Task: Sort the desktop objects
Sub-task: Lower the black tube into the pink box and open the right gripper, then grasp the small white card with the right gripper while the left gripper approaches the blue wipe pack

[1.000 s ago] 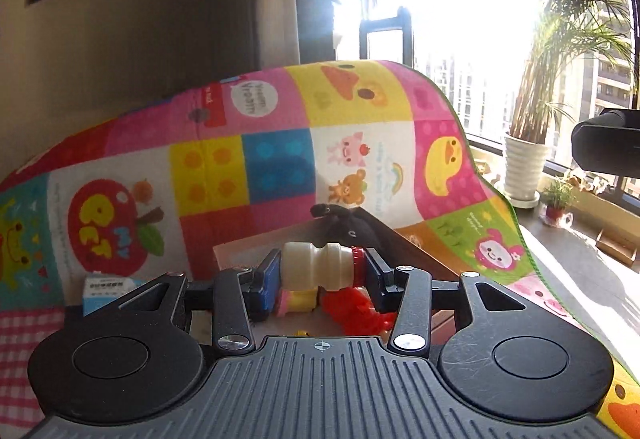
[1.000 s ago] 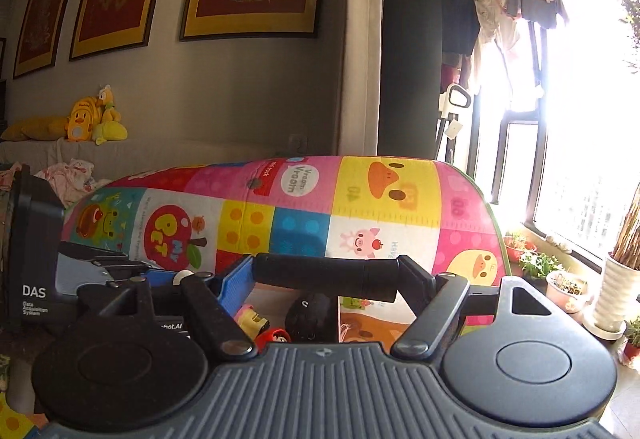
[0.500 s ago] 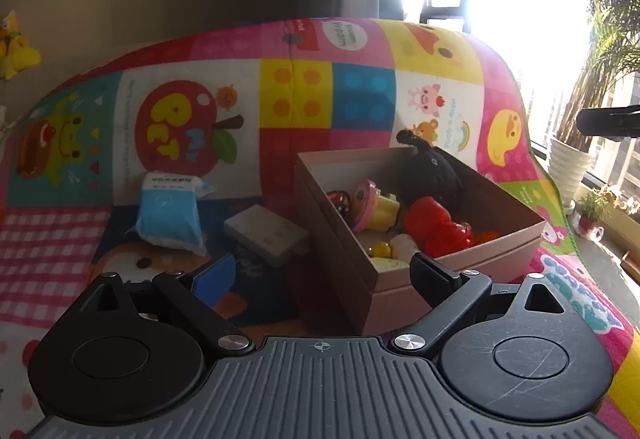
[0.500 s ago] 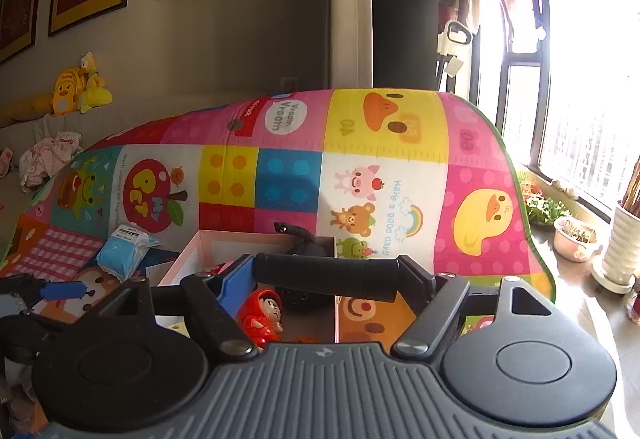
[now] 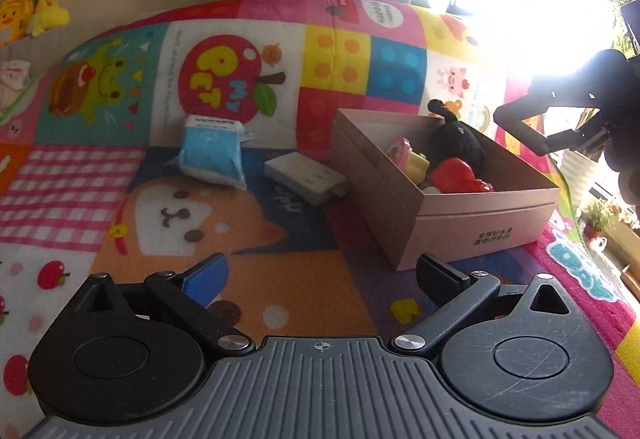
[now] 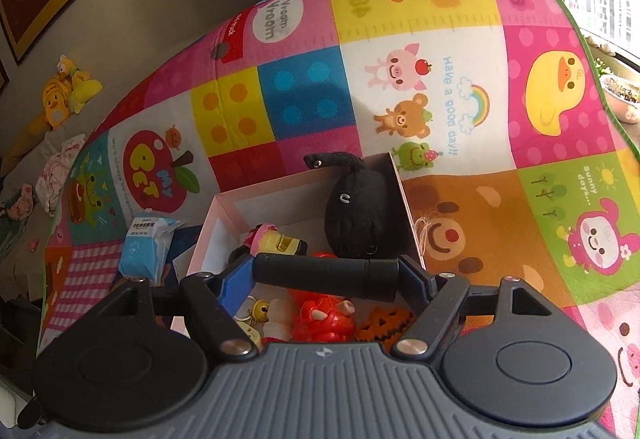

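Risk: black cylinder (image 6: 326, 275) clamped in right claw (image 6: 326, 277) could miss box (image 6: 218, 223); left claw (image 5: 320, 275) just opened wide, empty.

A play mat (image 5: 248, 231) is showing bright patchwork squares in pink, yellow, blue and red with cartoon animals. A pale pink-beige box (image 5: 480, 223) is holding a black plush toy (image 6: 356, 215) and a red figure (image 6: 324, 315). A light blue packet (image 5: 212, 155) is lying beside a white case (image 5: 304, 179).
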Available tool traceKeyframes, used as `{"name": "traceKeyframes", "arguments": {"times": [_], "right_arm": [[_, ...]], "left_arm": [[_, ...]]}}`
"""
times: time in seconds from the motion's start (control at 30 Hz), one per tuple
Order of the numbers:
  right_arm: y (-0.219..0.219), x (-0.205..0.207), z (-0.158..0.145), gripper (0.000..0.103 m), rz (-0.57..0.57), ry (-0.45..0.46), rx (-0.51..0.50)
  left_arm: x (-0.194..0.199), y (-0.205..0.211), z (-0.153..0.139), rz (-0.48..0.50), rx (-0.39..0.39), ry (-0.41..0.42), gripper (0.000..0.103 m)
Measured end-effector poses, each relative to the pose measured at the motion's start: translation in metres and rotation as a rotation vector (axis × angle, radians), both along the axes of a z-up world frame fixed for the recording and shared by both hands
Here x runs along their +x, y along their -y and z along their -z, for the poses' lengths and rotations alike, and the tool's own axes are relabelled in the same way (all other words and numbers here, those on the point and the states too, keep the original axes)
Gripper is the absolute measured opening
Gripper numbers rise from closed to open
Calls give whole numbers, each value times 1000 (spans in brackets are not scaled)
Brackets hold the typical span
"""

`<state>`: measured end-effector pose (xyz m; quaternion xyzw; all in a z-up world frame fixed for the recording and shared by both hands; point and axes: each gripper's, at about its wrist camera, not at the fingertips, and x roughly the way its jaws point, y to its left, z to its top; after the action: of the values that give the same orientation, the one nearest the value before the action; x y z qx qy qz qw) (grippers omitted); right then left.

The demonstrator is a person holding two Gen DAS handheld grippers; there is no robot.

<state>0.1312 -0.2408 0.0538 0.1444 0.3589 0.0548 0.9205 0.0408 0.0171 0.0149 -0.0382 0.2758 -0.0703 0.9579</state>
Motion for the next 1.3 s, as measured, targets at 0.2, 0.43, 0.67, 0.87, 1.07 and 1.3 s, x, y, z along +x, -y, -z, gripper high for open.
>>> {"name": "traceKeyframes", "arguments": {"times": [0.2, 0.43, 0.67, 0.87, 1.07, 1.3], "right_arm": [[15, 6, 10, 92, 105, -16, 111], [20, -8, -1, 94, 110, 66, 92], [12, -13, 1, 94, 67, 55, 77], [-46, -22, -7, 94, -112, 117, -104], [-120, 12, -20, 69, -301, 72, -142], [-192, 96, 9, 53, -327, -157, -94]], "left_arm": [[0, 3, 3, 14, 1, -5, 103], [1, 0, 4, -2, 2, -14, 103], [0, -1, 4, -25, 28, -19, 103], [4, -21, 6, -152, 105, 0, 103], [14, -67, 13, -317, -33, -35, 103], [9, -70, 14, -312, -61, -29, 103]]}}
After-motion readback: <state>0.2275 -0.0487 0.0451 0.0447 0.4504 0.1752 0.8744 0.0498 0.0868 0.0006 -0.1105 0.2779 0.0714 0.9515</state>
